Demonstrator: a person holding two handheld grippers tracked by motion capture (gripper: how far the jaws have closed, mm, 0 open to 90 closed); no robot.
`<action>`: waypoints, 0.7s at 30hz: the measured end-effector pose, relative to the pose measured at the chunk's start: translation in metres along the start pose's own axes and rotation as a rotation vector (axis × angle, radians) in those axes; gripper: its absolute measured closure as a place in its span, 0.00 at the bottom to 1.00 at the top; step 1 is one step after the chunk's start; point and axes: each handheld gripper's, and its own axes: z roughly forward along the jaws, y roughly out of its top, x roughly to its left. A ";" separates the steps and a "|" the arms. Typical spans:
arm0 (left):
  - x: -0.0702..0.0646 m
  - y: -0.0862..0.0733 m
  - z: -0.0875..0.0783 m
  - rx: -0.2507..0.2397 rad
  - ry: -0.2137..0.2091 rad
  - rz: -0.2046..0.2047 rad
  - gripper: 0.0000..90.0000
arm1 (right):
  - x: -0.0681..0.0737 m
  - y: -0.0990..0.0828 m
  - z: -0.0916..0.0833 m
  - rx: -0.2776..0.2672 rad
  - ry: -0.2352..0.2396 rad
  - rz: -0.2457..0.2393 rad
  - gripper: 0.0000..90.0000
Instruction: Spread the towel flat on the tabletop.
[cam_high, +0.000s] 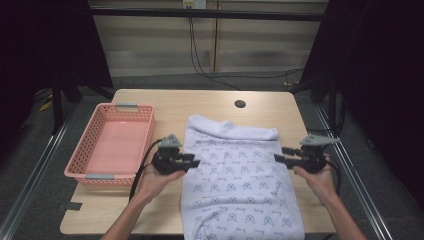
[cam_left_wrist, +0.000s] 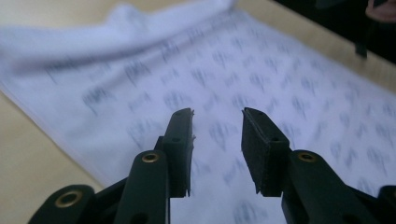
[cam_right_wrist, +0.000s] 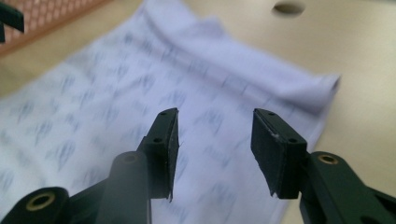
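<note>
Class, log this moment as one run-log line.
left gripper: open | right gripper: open | cloth: flat between them | basket: empty

Wooden table (cam_high: 150, 210), grey floor (cam_high: 45, 150), black curtains (cam_high: 380, 75), dim light

Your left gripper (cam_high: 194, 162): black body, grey three-cornered plate on top, black cable looping off beside the pink basket (cam_high: 82, 152) | your right gripper (cam_high: 279, 154): same black build, grey plate | jaws: black, flat dark pads, brass-ringed pivot screws | forearms: bare, no sleeves
</note>
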 end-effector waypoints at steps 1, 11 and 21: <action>-0.004 -0.011 0.002 0.017 -0.030 -0.011 0.69 | 0.008 -0.016 0.002 0.051 0.016 0.007 0.56; -0.030 -0.044 0.020 0.198 -0.012 0.140 0.93 | 0.021 -0.044 0.029 0.199 -0.025 -0.078 0.55; -0.035 -0.064 -0.007 0.227 -0.083 0.096 0.99 | 0.049 -0.062 0.004 0.232 0.068 -0.087 0.95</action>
